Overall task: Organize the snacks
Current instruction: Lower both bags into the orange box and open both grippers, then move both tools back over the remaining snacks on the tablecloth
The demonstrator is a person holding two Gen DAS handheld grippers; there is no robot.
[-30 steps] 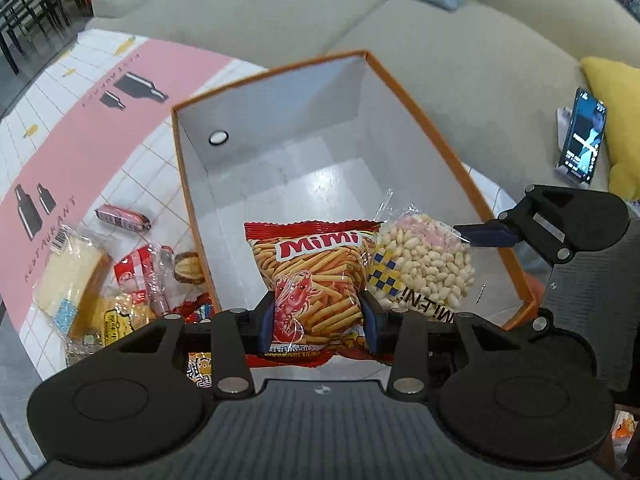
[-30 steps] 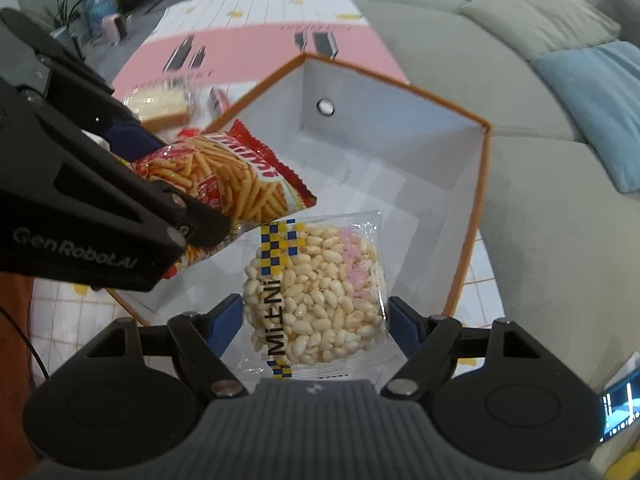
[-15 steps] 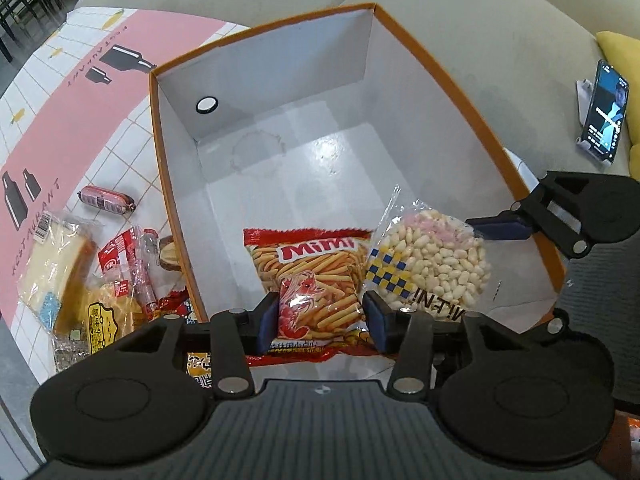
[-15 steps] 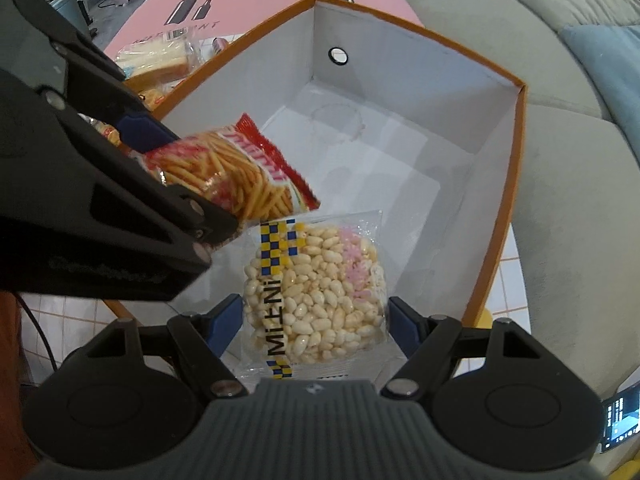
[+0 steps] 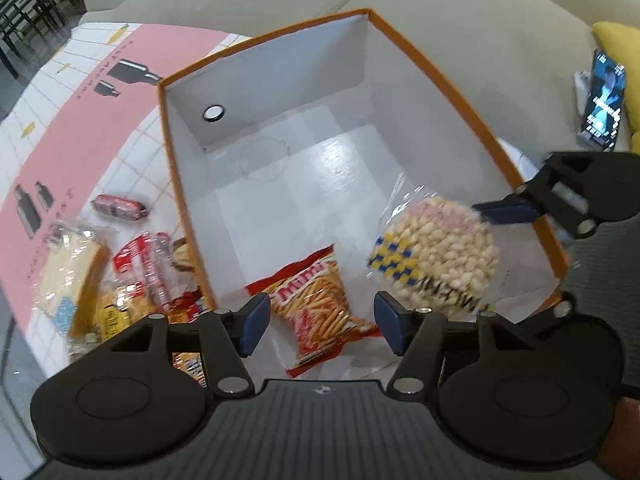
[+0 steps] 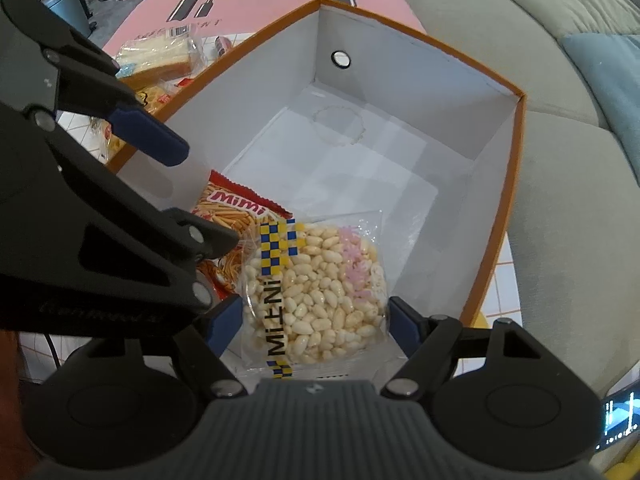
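Note:
An orange-rimmed white box (image 5: 460, 92) (image 6: 516, 168) stands open on the table. The red Mimi snack bag (image 5: 320, 304) (image 6: 228, 208) lies on the box floor at its near end. My left gripper (image 5: 320, 322) is open above it, empty. My right gripper (image 6: 314, 328) is shut on a clear bag of puffed rice (image 6: 316, 288) (image 5: 438, 256) and holds it over the box beside the Mimi bag.
Several loose snacks lie on the pink and white tablecloth left of the box: wrapped bread (image 5: 68, 268) (image 6: 156, 56), a sausage (image 5: 120, 208), small red packets (image 5: 144, 264). A grey sofa (image 5: 460, 20) lies behind, with a phone (image 5: 604, 100) on it.
My left gripper has opened and let go of the Mimi bag, which dropped onto the box floor. My right gripper still holds the puffed rice bag over the box.

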